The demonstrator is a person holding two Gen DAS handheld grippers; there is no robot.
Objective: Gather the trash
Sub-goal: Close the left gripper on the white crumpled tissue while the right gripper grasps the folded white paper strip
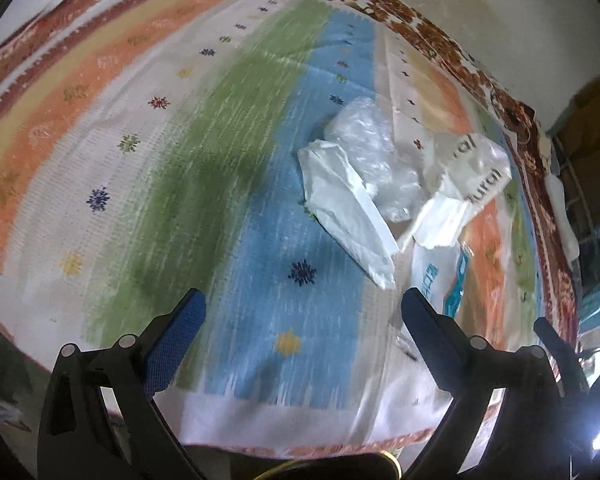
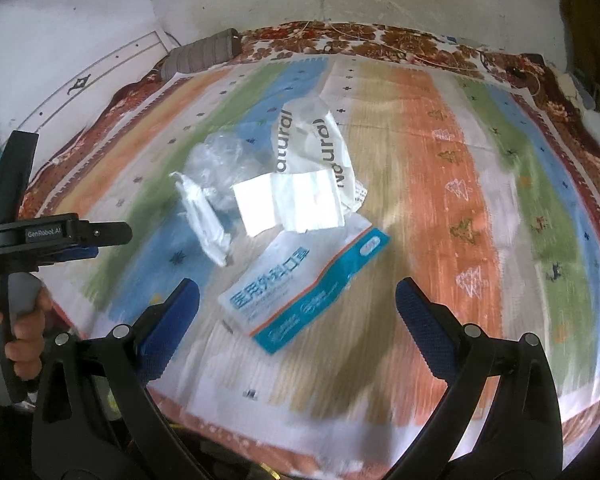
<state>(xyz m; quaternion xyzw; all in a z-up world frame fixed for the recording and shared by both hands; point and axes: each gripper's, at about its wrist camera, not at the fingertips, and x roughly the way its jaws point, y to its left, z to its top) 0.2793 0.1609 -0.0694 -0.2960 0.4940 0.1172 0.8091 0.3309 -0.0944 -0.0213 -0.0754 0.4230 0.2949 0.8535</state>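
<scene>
Your right gripper [image 2: 298, 300] is wide open and holds nothing — it hangs above the striped cloth [image 2: 440, 168]. Just ahead of it, between the two blue pads, lies the blue-and-white packet [image 2: 300, 284] with printed characters, flat on the cloth. A little farther you see the white bag [image 2: 296, 196] with dark lettering, crumpled, touching the packet's far end. Left of this bag lie a folded white wrapper [image 2: 204, 216] and behind it a clear crumpled plastic [image 2: 216, 156]. Your left gripper [image 1: 304, 312] is also wide open and empty — the same pile lies ahead of it and to its right, with the wrapper [image 1: 348, 216] nearest.
</scene>
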